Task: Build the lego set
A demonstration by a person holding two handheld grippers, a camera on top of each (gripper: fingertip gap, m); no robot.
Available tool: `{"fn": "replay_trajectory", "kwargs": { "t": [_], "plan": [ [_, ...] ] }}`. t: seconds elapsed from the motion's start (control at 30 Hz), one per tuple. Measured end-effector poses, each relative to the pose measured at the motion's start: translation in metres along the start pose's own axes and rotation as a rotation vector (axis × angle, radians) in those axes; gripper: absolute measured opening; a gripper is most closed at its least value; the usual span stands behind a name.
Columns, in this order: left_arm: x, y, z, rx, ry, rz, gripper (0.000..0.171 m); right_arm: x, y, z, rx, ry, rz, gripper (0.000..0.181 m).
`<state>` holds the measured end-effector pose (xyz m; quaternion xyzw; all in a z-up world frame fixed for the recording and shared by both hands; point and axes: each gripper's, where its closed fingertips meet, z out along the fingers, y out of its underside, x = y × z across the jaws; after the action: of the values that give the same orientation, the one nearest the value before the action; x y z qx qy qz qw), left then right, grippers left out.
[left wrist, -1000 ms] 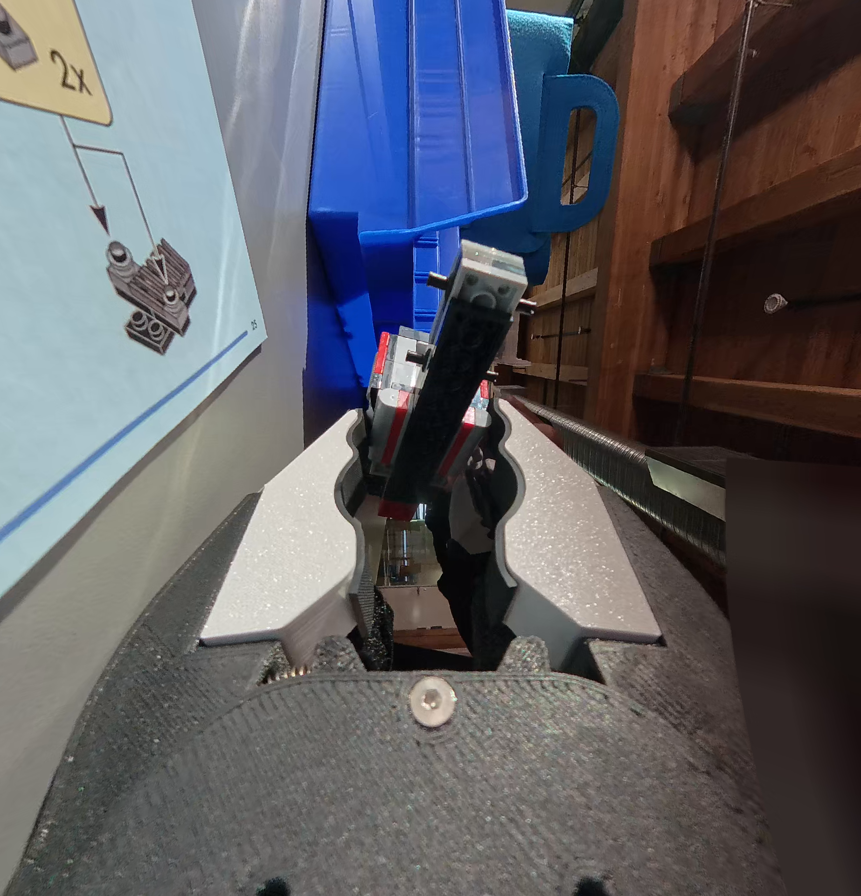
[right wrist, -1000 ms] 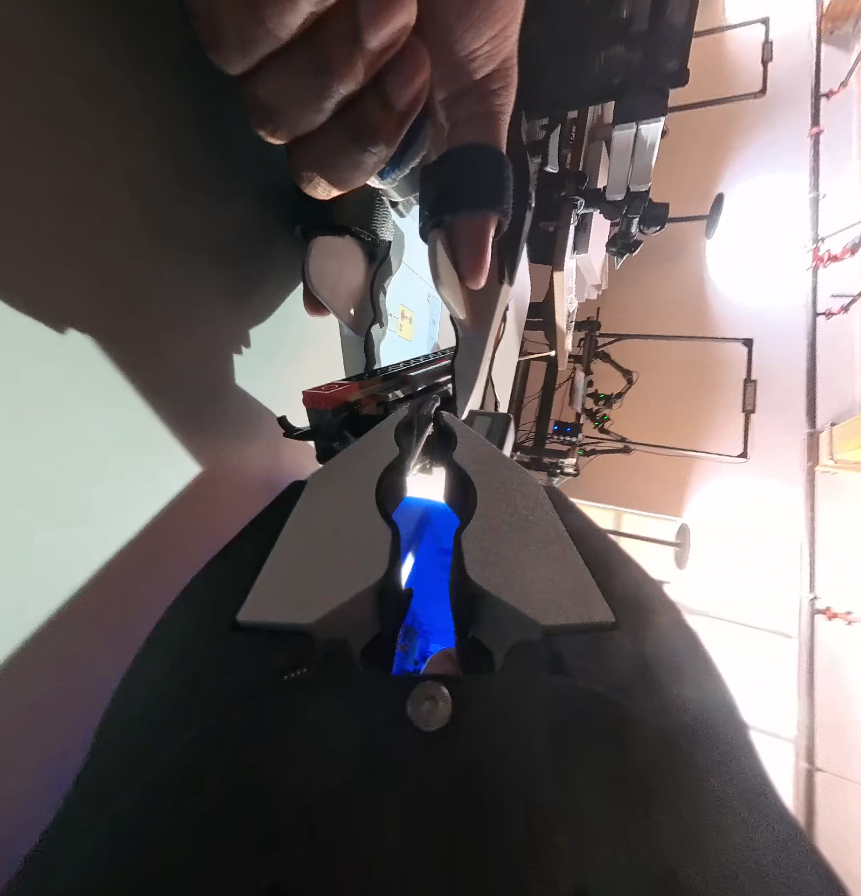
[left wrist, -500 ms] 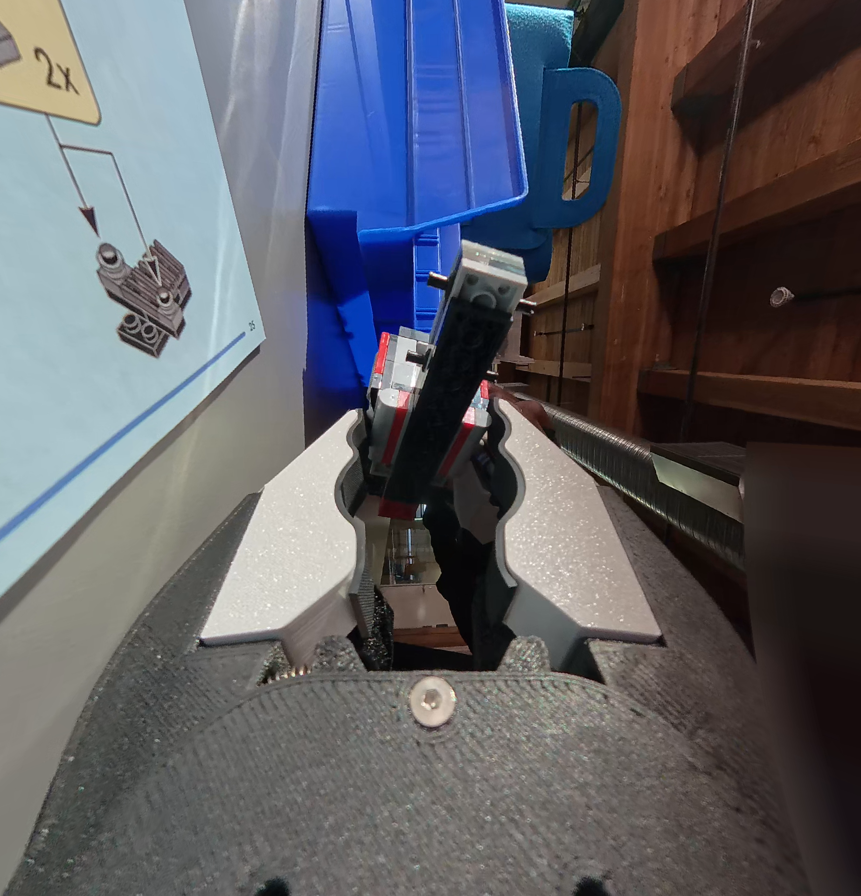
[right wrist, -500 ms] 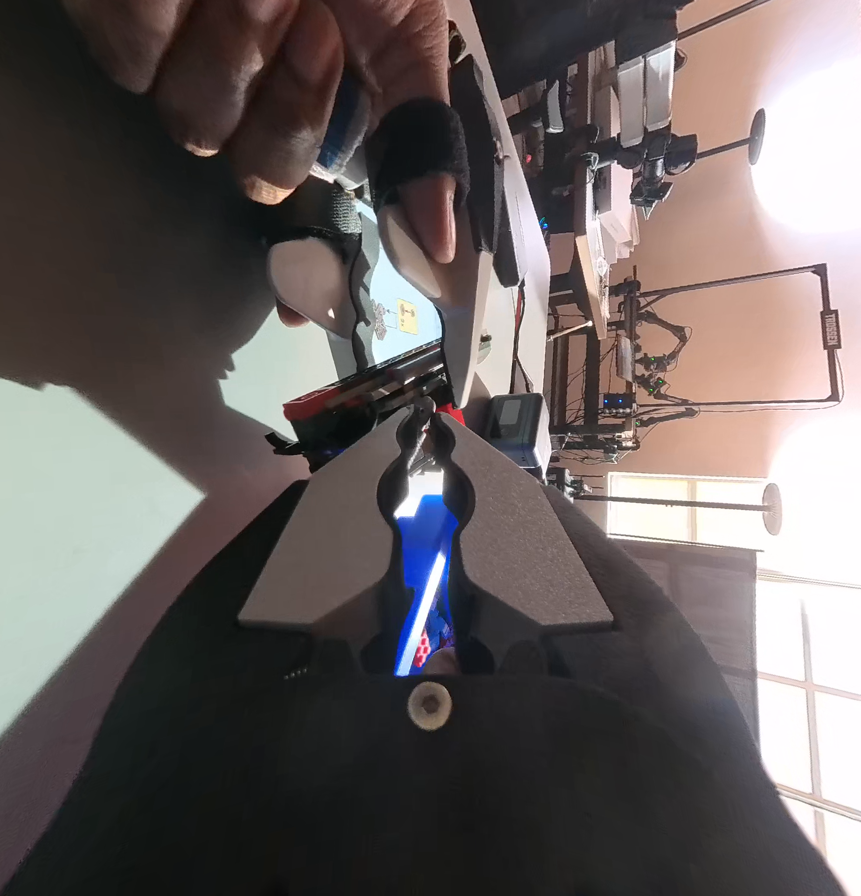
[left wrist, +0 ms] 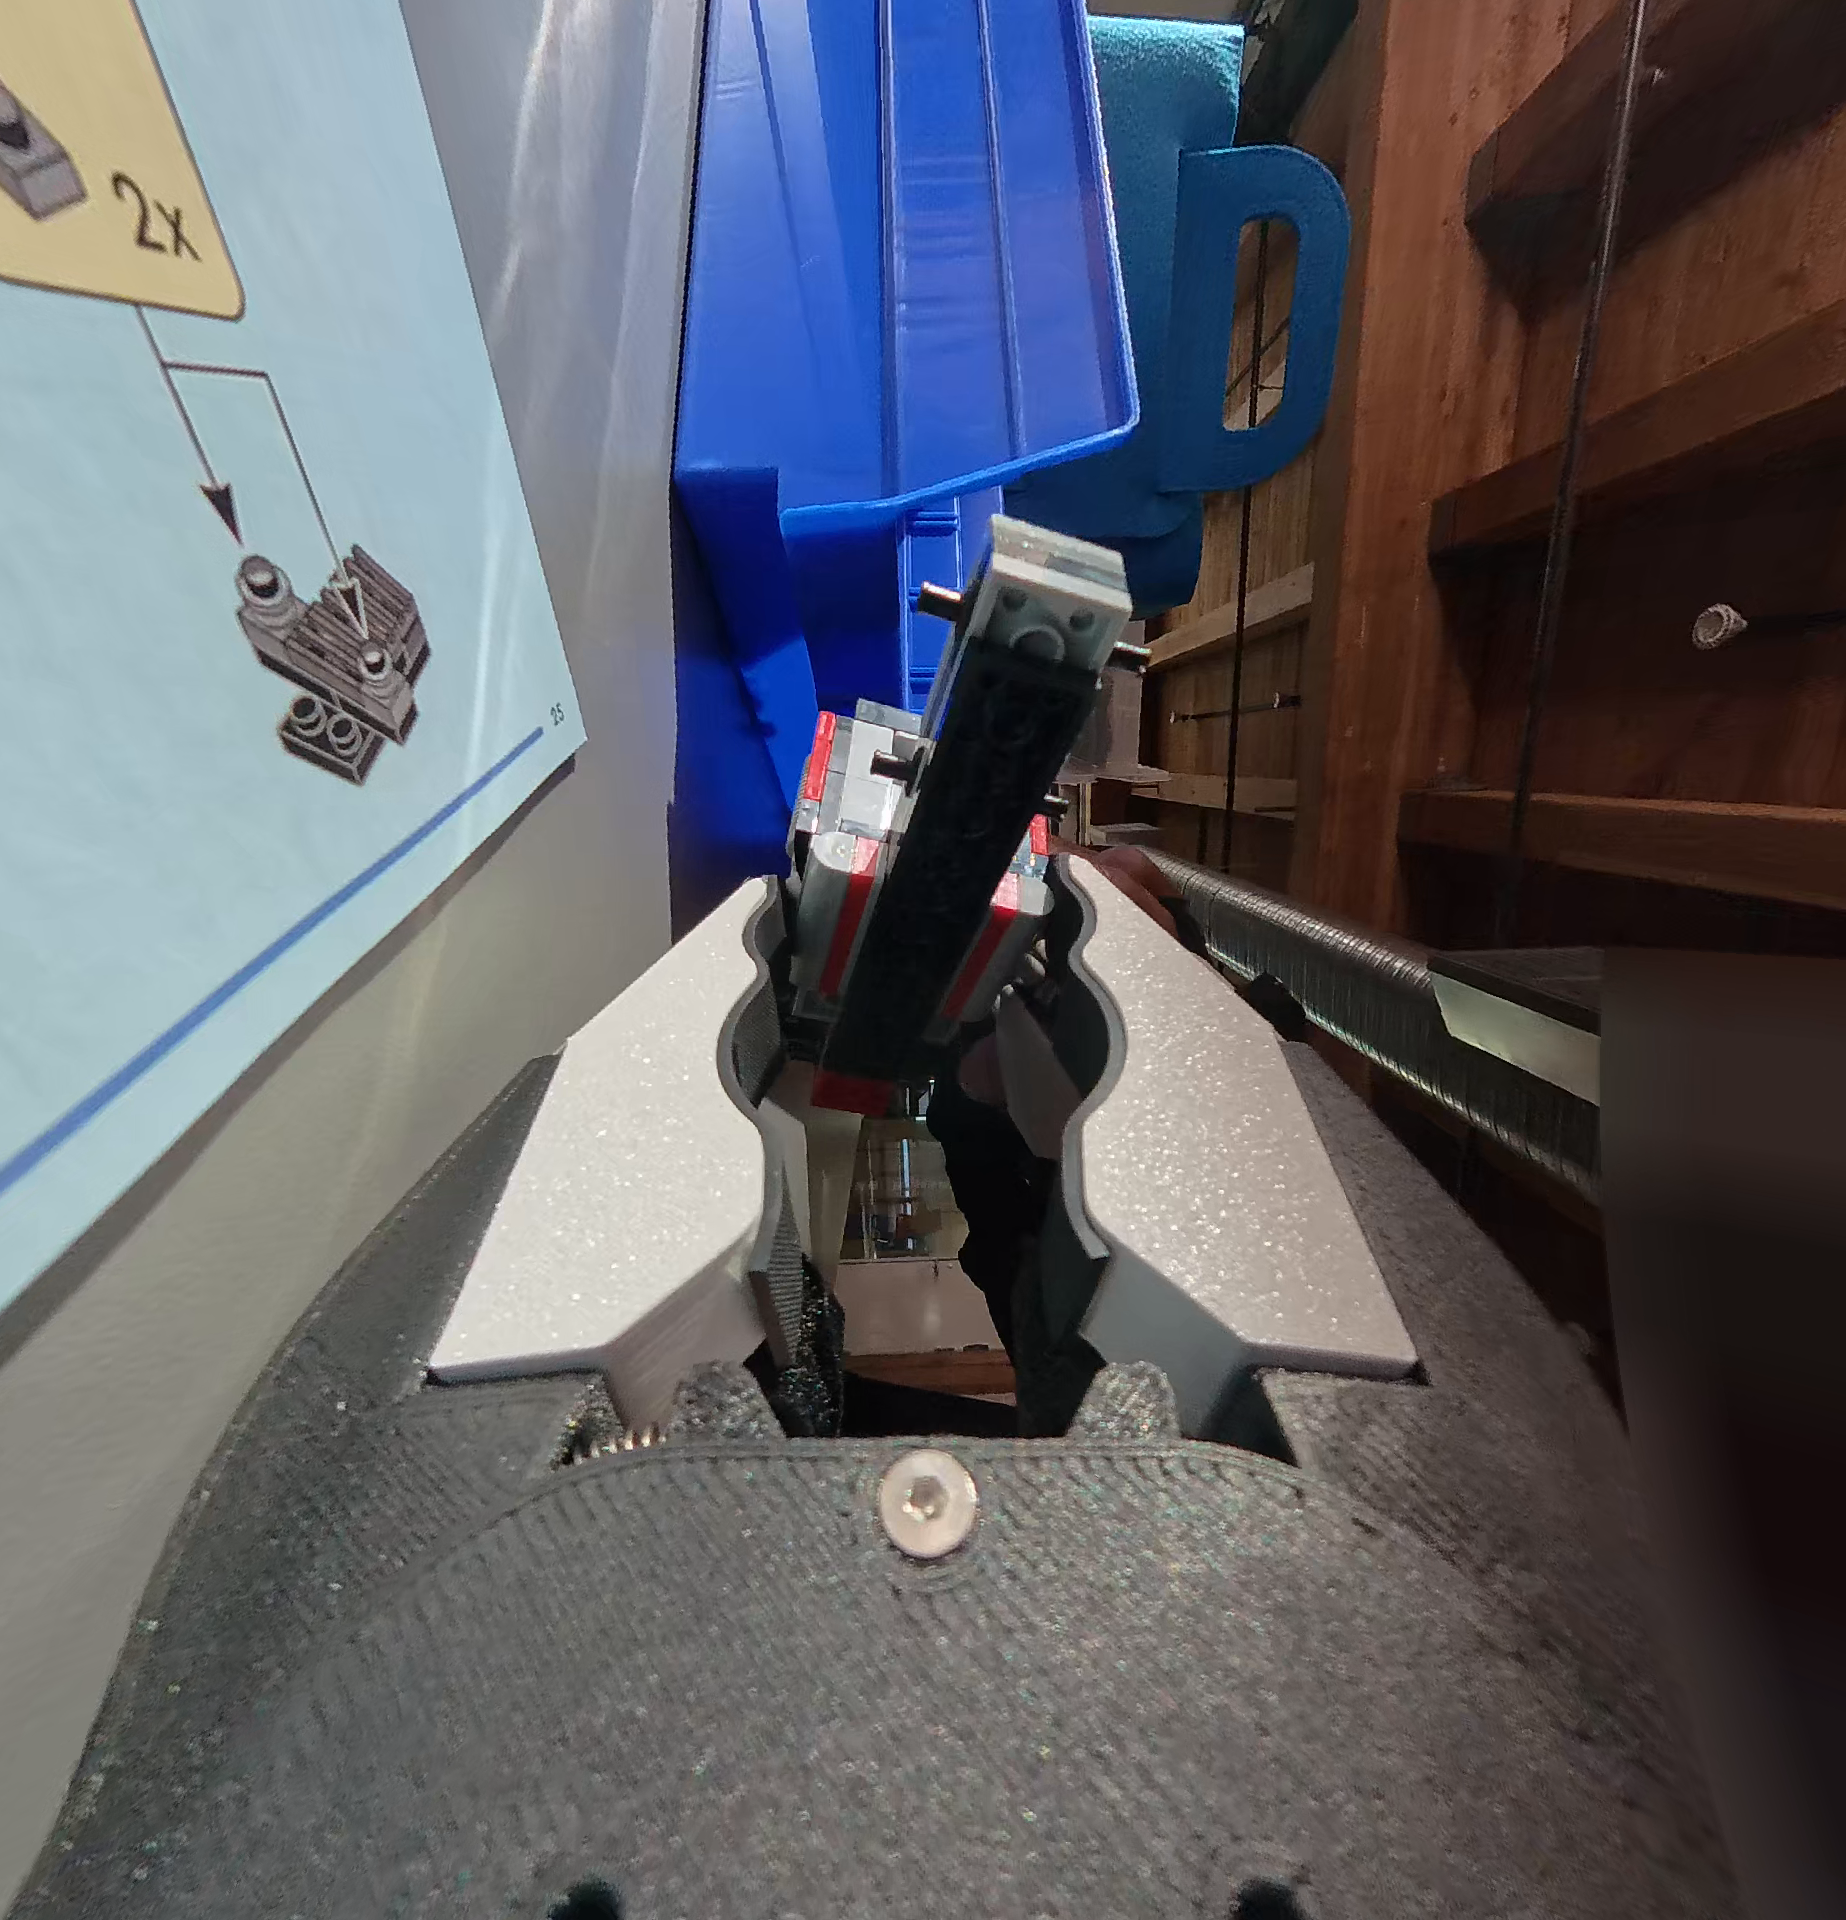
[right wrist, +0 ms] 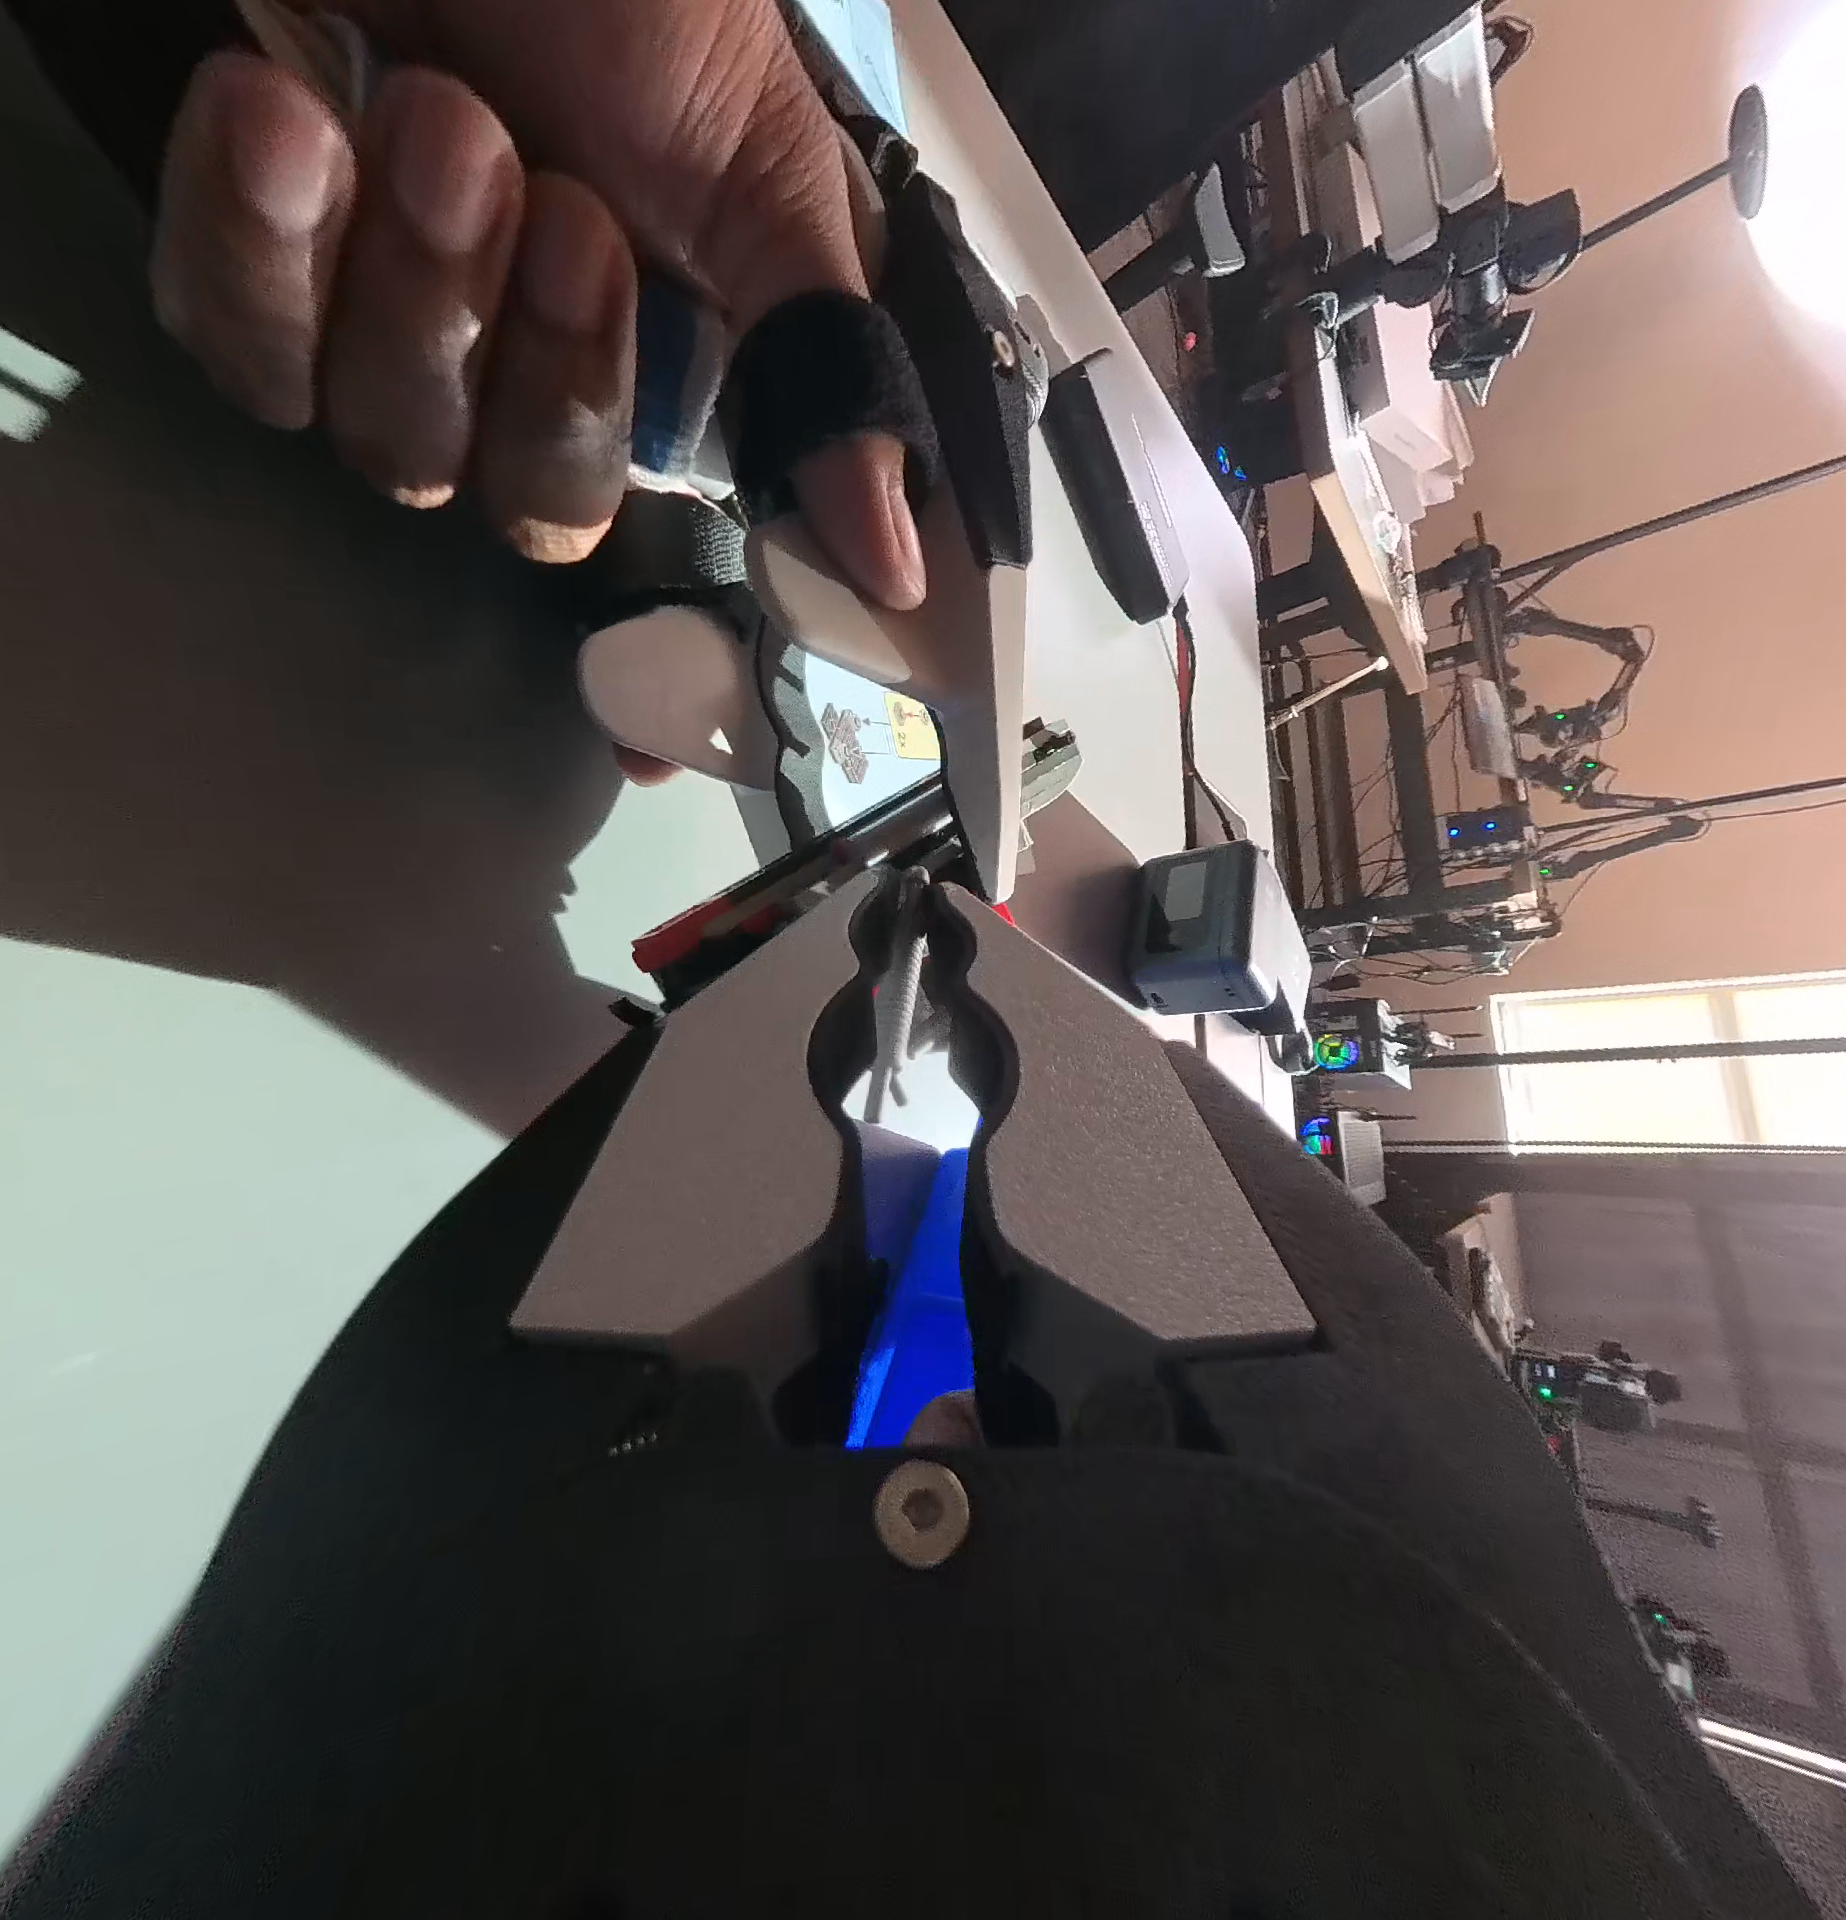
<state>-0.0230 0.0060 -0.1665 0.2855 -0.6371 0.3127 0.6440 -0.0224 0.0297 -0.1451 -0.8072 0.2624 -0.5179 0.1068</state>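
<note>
1. The right gripper point(right wrist: 914, 894), a dark grainy wedge-fingered tool, now pinches a thin grey ribbed pin point(right wrist: 898, 992) at its tips, closer to the model than half a second ago; this looks like the approach to an insertion.
2. The left gripper point(left wrist: 919, 935), with sparkly grey fingers, is unchanged, clamped on the lego model point(left wrist: 960, 810): a long black studded beam with red and grey blocks, tilted upward.
3. Beyond it, the glossy instruction sheet point(left wrist: 275, 520) lies along the table's edge beside a smooth blue plastic bin point(left wrist: 898, 260).
</note>
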Motion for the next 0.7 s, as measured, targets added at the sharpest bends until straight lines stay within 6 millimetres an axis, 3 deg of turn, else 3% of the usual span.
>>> {"fn": "replay_trajectory", "kwargs": {
  "t": [0.7],
  "plan": [
    [-0.0031,-0.0011,-0.0006,0.001,-0.030,0.032,0.050,0.0033,0.0033,0.0078,0.000,-0.068,0.114,0.007]
  ]
}}
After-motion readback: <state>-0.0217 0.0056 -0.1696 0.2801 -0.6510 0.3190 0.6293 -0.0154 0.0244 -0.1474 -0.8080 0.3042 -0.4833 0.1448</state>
